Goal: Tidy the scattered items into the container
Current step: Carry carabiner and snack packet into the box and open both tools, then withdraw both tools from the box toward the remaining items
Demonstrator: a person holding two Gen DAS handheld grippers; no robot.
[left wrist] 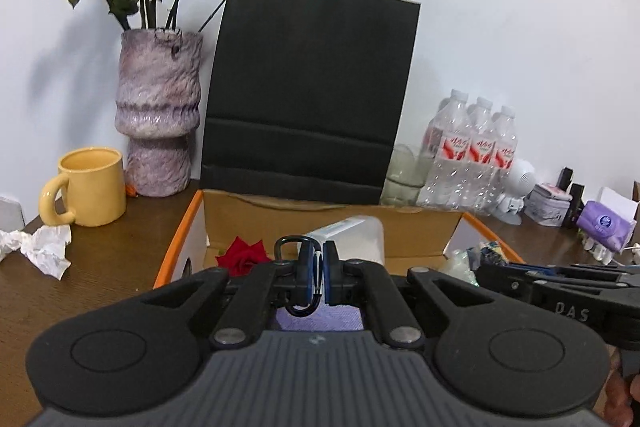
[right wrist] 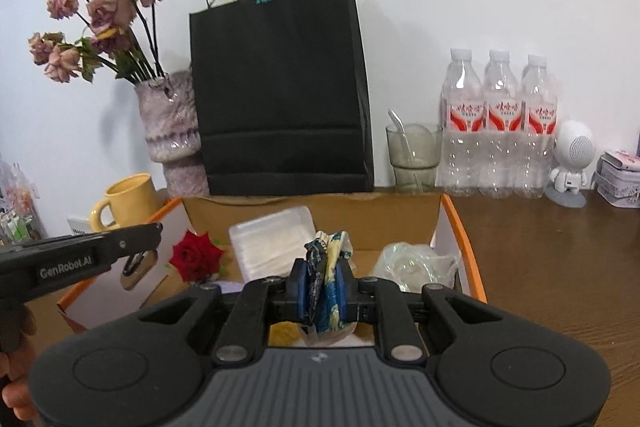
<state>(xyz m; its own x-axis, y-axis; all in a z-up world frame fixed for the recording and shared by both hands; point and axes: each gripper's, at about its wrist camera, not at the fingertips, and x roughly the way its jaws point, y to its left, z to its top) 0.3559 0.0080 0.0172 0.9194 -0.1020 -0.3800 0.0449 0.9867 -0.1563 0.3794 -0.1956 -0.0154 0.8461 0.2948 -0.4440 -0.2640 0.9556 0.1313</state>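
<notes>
Carabiner (left wrist: 298, 277) clamped in left gripper (left wrist: 319, 277), over box (left wrist: 224, 215). Packet (right wrist: 326, 287) clamped in right gripper (right wrist: 320, 291), also over box. Inside box: rose (right wrist: 196, 257) at 9 o'clock, plastic tub (right wrist: 272, 239) at 12. Black bag (right wrist: 280, 87) behind box; mug (left wrist: 90, 187) at 10.

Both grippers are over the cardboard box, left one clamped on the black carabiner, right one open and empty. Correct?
Not quite. The right gripper is not open and empty: the right wrist view shows it shut on a blue and white packet. The rest holds: left gripper clamps the carabiner over the cardboard box.
</notes>
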